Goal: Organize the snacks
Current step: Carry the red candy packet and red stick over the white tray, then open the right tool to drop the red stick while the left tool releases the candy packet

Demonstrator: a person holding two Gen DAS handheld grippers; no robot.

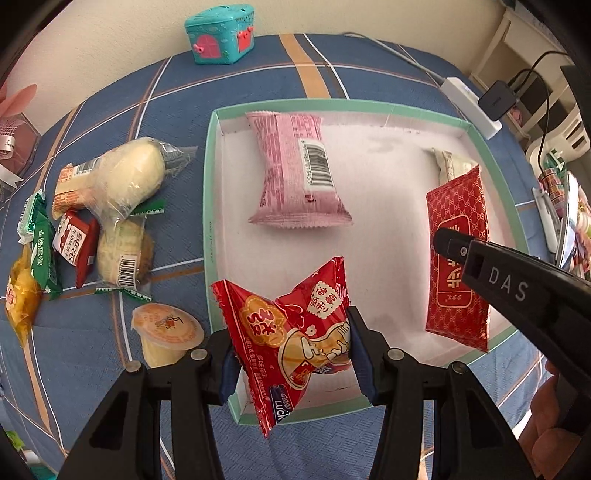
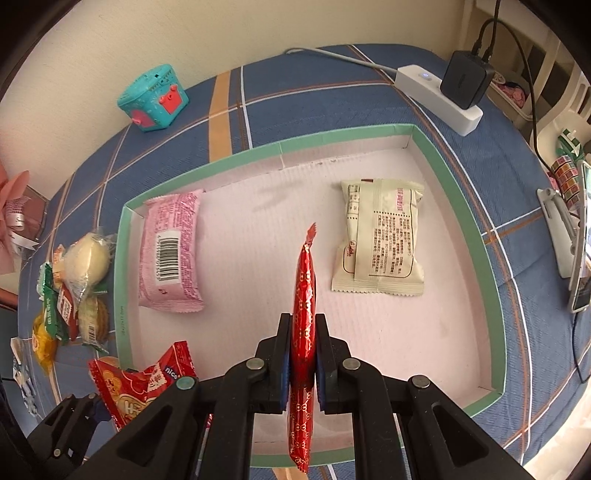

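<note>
My left gripper (image 1: 291, 354) is shut on a red cartoon snack packet (image 1: 288, 332), held over the near left corner of the green-rimmed box (image 1: 207, 192). The packet also shows in the right wrist view (image 2: 140, 384). My right gripper (image 2: 303, 354) is shut on a flat red patterned packet (image 2: 304, 288), held edge-up over the box's (image 2: 461, 206) middle; it also shows in the left wrist view (image 1: 458, 258). Inside the box lie a pink packet (image 1: 295, 170) (image 2: 171, 251) at the left and a cream packet (image 2: 380, 236) at the right.
Left of the box lies a pile of loose snacks (image 1: 103, 206) (image 2: 74, 291) and a jelly cup (image 1: 168, 332) on the blue plaid cloth. A teal toy chest (image 1: 221, 33) stands at the back. A white power strip with a black charger (image 2: 443, 92) lies back right.
</note>
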